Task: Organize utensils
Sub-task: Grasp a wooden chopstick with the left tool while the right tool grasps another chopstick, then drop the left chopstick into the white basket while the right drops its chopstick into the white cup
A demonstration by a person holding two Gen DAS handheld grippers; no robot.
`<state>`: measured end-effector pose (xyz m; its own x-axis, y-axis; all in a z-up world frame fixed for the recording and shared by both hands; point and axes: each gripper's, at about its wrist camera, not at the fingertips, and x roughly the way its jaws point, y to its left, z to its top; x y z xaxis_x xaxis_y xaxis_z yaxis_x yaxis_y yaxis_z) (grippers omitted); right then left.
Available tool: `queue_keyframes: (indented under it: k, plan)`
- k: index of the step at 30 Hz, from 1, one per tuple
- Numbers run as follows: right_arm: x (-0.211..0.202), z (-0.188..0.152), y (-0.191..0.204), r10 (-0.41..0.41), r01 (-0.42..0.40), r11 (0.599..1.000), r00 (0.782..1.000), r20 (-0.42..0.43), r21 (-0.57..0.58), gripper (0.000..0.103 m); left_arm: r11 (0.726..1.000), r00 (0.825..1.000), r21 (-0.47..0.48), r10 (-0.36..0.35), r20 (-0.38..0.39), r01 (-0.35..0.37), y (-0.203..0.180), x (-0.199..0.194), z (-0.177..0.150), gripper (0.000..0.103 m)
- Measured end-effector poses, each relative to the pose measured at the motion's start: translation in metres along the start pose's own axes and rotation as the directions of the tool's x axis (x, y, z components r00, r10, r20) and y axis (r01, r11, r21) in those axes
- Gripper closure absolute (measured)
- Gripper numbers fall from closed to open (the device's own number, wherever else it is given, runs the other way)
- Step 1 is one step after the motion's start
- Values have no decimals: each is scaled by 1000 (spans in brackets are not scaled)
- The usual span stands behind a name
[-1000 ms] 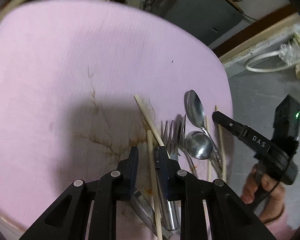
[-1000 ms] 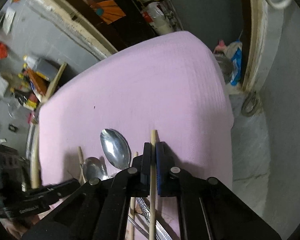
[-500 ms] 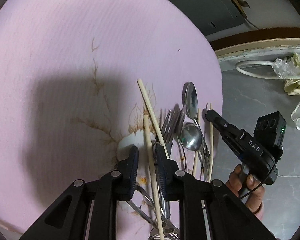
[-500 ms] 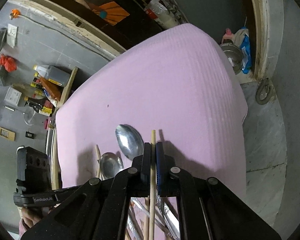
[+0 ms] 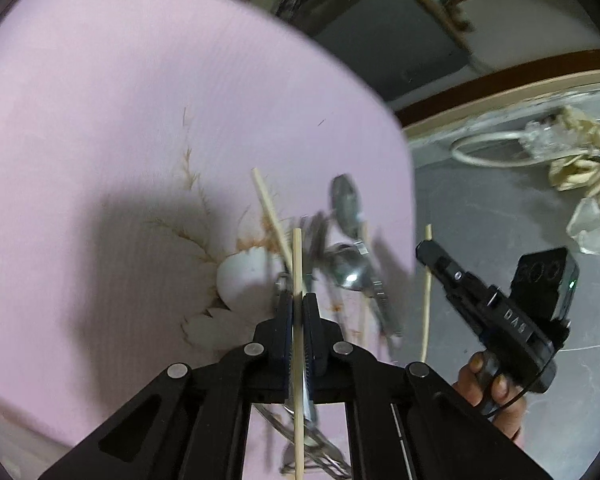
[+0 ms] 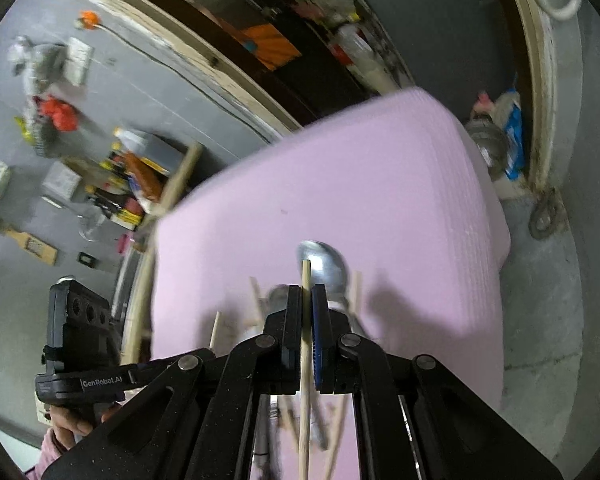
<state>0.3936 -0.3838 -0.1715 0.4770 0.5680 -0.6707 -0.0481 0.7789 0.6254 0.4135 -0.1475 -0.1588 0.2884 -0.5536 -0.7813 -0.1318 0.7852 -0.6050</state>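
My left gripper (image 5: 297, 300) is shut on a wooden chopstick (image 5: 297, 264) and holds it above the pink cloth (image 5: 140, 120). My right gripper (image 6: 307, 292) is shut on another wooden chopstick (image 6: 306, 280); it also shows in the left wrist view (image 5: 432, 256), raised at the right with its chopstick (image 5: 426, 300). On the cloth lie two metal spoons (image 5: 346, 204) (image 5: 350, 268), forks (image 5: 316, 236) and more chopsticks (image 5: 270, 208). A spoon bowl (image 6: 324, 264) shows past my right fingers.
The cloth has a white flower print (image 5: 240, 276) with brown stems. Its right edge drops to a grey floor (image 5: 500, 220) with a white cable (image 5: 488, 152). Cluttered shelves (image 6: 140, 176) stand behind. The left gripper's body (image 6: 80, 344) is at lower left in the right wrist view.
My left gripper has closed on the chopstick that lay between its fingers and lifted it. My right gripper has risen with its chopstick, away from the pile.
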Motion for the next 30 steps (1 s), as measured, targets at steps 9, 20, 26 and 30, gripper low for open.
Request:
queue_keyframes:
  k: [9, 20, 26, 30]
  plan:
    - [-79, -25, 67, 76, -52, 993, 966, 247, -102, 99, 993, 952, 121, -37, 303, 0, -26, -100, -30, 98]
    - [-131, -72, 194, 173, -109, 983, 805, 567, -144, 99, 965, 871, 259, -96, 481, -37, 3, -255, -44, 98]
    - [-115, -94, 279, 185, -43, 973, 727, 661, -225, 99, 951, 805, 300, -117, 582, -79, 41, -340, -40, 98]
    - [-101, -118, 318, 197, 20, 956, 697, 690, -293, 99, 948, 744, 284, -82, 663, -148, 79, -369, -41, 98]
